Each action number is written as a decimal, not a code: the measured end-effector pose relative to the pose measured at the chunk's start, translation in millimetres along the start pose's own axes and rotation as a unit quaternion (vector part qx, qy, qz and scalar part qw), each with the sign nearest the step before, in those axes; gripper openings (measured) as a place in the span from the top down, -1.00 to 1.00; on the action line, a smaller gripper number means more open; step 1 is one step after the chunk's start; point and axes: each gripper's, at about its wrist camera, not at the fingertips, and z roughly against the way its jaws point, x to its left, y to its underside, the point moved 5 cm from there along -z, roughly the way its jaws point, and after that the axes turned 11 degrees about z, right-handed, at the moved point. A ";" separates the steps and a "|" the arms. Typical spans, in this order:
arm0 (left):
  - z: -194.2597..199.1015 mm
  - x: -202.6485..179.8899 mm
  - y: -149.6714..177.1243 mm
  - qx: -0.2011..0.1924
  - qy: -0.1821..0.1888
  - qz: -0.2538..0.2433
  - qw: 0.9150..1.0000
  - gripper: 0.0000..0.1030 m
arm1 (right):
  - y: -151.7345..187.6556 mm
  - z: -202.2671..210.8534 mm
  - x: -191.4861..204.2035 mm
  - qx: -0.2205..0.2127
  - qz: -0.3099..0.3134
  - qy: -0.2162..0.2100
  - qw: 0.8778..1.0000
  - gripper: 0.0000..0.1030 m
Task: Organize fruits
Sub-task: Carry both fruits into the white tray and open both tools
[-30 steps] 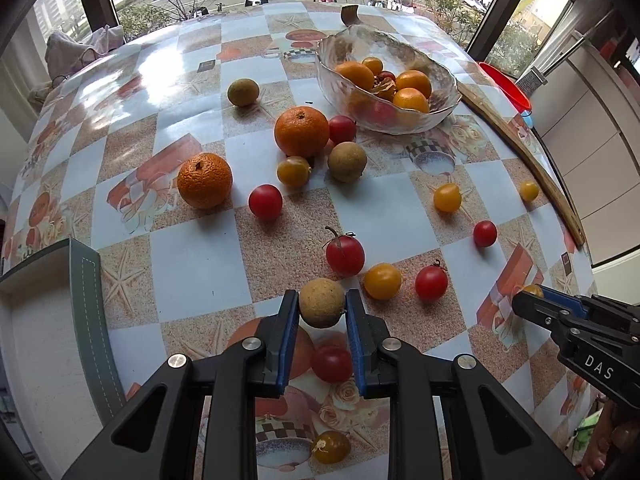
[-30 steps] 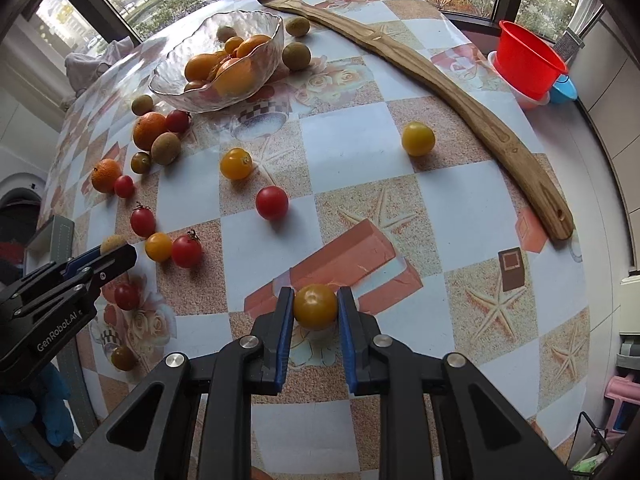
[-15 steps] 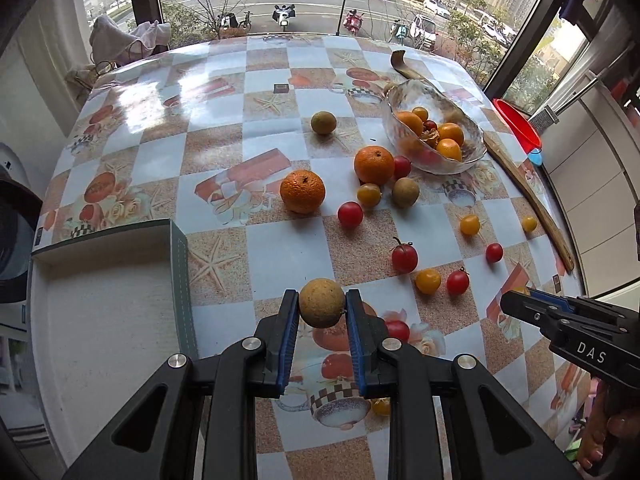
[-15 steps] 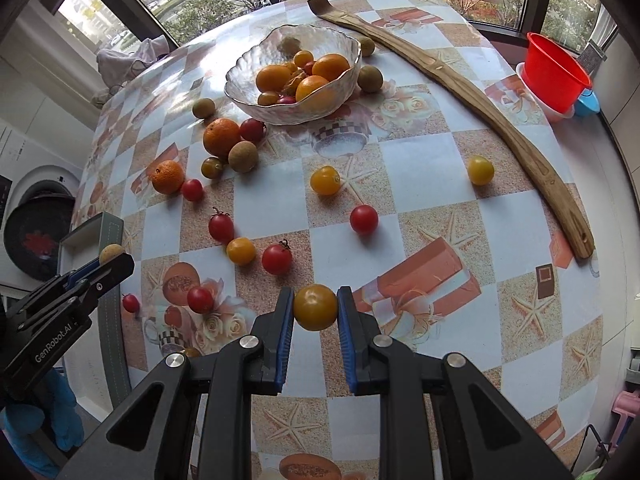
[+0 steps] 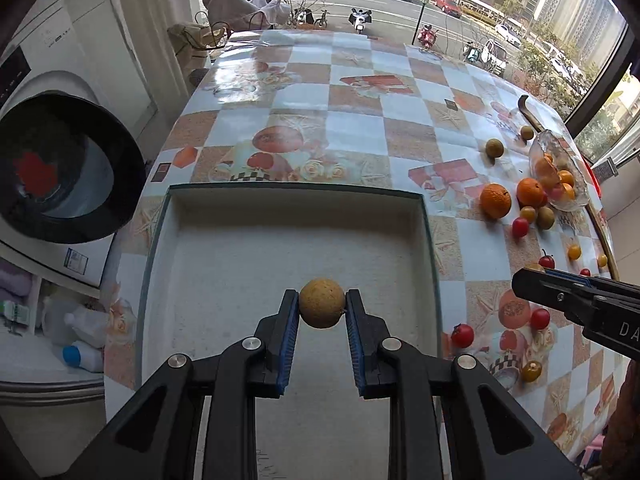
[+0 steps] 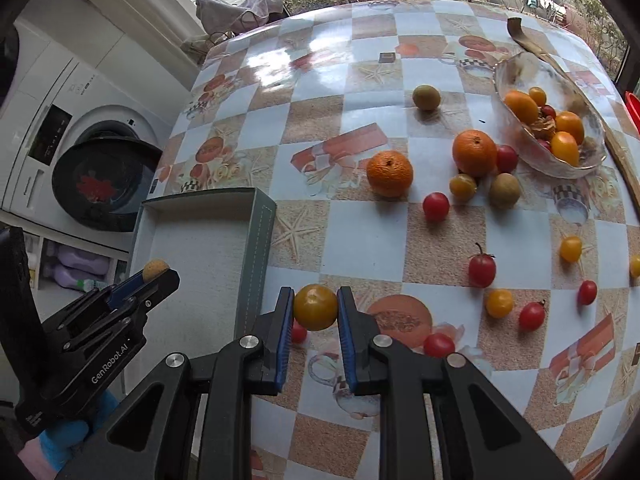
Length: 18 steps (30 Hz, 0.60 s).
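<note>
Two big round oranges (image 6: 389, 173) on the checked tablecloth, one clear glass bowl (image 6: 588, 164) far right, one shallow grey-rimmed tray (image 5: 428, 240) near left.

A glossy plastic tablecloth (image 6: 360, 248) covers the table. The tray (image 5: 427, 240) looks matt and grainy inside, the bowl (image 6: 516, 80) clear glass, the brown fruit (image 5: 322, 308) rough-skinned.

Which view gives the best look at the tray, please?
The left wrist view: the tray fills the middle, with three walls and its bare floor visible under the held brown fruit. The right wrist view shows only one corner and one wall.
</note>
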 end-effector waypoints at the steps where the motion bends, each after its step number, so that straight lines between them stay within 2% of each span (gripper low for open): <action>1: -3.7 9.9 -1.0 0.001 -0.007 0.003 1.000 0.51 | -5.8 -7.4 10.6 0.002 0.007 -0.006 1.000 0.55; 8: -30.2 53.0 -1.5 0.014 -0.035 0.017 0.999 0.51 | -34.5 -59.4 56.6 0.034 0.047 -0.018 0.998 0.55; 13: -40.7 61.5 2.5 0.022 -0.039 0.018 0.999 0.51 | -43.0 -88.3 64.7 0.055 0.060 -0.003 0.997 0.55; 18: -39.9 59.3 4.8 0.015 -0.043 -0.005 0.999 0.45 | -44.3 -106.3 67.6 0.076 0.066 0.010 0.995 0.53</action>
